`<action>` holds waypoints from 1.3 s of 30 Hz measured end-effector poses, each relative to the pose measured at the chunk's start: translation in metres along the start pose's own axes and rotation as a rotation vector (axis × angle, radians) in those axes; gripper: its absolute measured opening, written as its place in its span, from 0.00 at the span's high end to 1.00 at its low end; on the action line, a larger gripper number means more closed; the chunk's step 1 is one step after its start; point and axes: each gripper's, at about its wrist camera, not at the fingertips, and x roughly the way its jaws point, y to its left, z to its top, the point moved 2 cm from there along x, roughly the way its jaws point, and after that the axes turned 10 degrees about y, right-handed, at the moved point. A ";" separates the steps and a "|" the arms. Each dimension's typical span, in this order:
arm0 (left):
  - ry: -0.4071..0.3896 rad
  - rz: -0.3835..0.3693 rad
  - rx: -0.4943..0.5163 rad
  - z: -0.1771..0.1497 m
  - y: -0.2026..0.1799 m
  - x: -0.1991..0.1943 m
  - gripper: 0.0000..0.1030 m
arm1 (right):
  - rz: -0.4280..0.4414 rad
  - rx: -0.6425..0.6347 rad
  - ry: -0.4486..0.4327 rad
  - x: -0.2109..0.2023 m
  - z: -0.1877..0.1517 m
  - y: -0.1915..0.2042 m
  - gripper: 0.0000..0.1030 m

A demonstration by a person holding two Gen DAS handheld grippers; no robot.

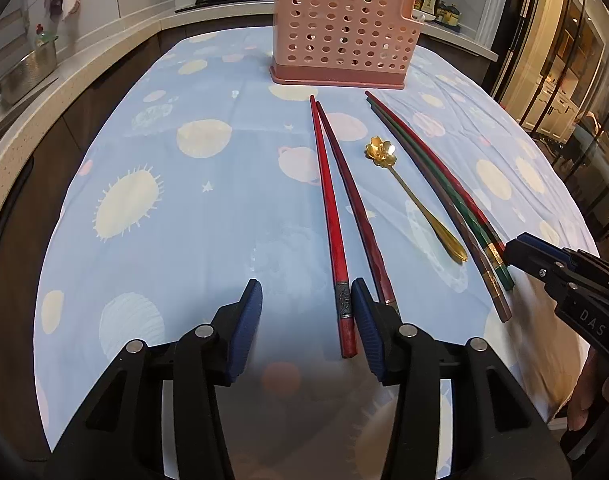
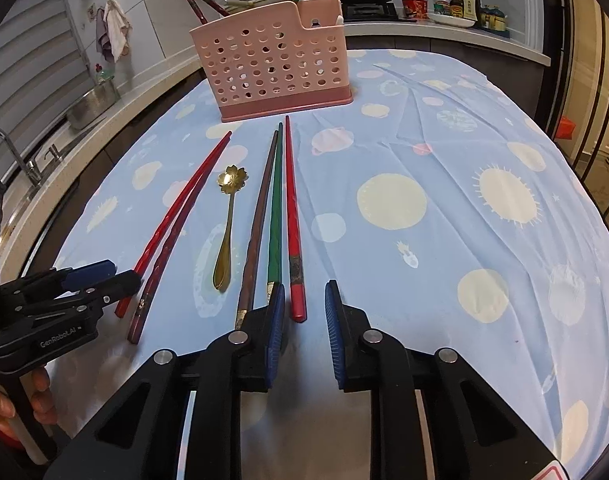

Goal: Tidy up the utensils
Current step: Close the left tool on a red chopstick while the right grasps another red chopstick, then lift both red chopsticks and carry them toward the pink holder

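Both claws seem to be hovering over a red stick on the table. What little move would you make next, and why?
Probably close the right gripper on the red chopstick and lift it. Its end lies between the open pads, which don't touch it yet, and the pink basket stands behind, already holding chopsticks. The left gripper is likewise open around another red chopstick's end.

Table cloth (image 2: pixel 444 264) bears chopsticks (image 2: pixel 275 216), spoon (image 2: pixel 226 232), holder (image 2: pixel 276 68).

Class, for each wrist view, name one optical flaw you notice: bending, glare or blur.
Left wrist view: fisheye bows the chopsticks beside the gold spoon, and the tablecloth blurs near the lens. Right wrist view: glare spots the spoon's bowl, and the counter edge curves.
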 end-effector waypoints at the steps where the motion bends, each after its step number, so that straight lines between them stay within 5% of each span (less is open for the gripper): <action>1: 0.000 0.000 0.002 0.000 0.000 0.000 0.60 | 0.001 -0.002 0.003 0.002 0.001 0.000 0.84; 19: 0.019 -0.089 0.024 -0.001 -0.008 0.000 0.92 | -0.015 -0.034 0.002 0.009 0.001 0.002 0.93; 28: -0.001 -0.100 0.002 -0.002 -0.003 -0.015 0.92 | -0.013 -0.039 -0.052 -0.020 -0.003 0.004 0.93; 39: -0.163 -0.085 -0.023 0.030 0.012 -0.074 0.93 | 0.016 -0.007 -0.222 -0.087 0.030 -0.007 0.93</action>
